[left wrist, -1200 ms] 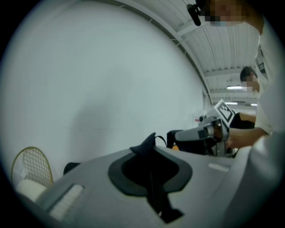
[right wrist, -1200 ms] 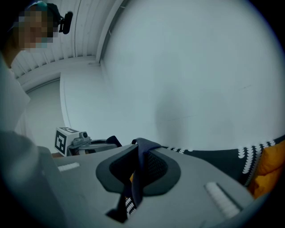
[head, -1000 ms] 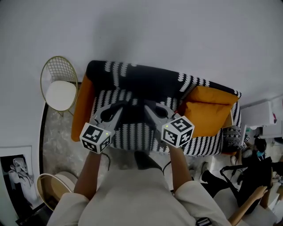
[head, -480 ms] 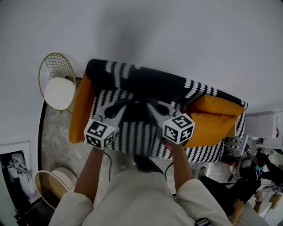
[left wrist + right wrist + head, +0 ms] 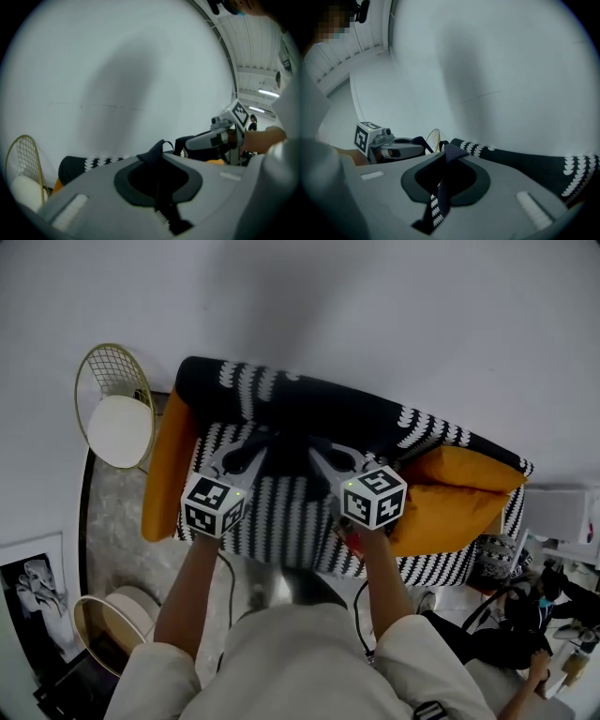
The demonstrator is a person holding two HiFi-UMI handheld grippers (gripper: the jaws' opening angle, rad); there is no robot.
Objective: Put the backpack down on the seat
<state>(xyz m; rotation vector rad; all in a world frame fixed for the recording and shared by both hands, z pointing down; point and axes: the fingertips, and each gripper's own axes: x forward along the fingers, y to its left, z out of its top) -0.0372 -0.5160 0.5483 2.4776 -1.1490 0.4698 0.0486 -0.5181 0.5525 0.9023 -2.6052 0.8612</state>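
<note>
The head view looks steeply down on the sofa (image 5: pixel 281 526); both gripper views face the white wall (image 5: pixel 117 70) from just above the sofa's backrest, which both show.

Black backpack (image 5: pixel 287 463) hangs upright, dead centre over the seat (image 5: pixel 281 532), a sofa draped in a black-and-white patterned cover, orange at the sides. Touching the cushion or not, can't tell.

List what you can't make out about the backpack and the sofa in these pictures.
- Head view: the backpack is dark against the black cover of the sofa; its outline and whether it touches the seat can't be told.
- Left gripper view: the body of the left gripper hides all but a strap.
- Right gripper view: the right gripper likewise hides all but a strap.
- Head view, lower right: clutter, small and cut off by the edge.
</note>
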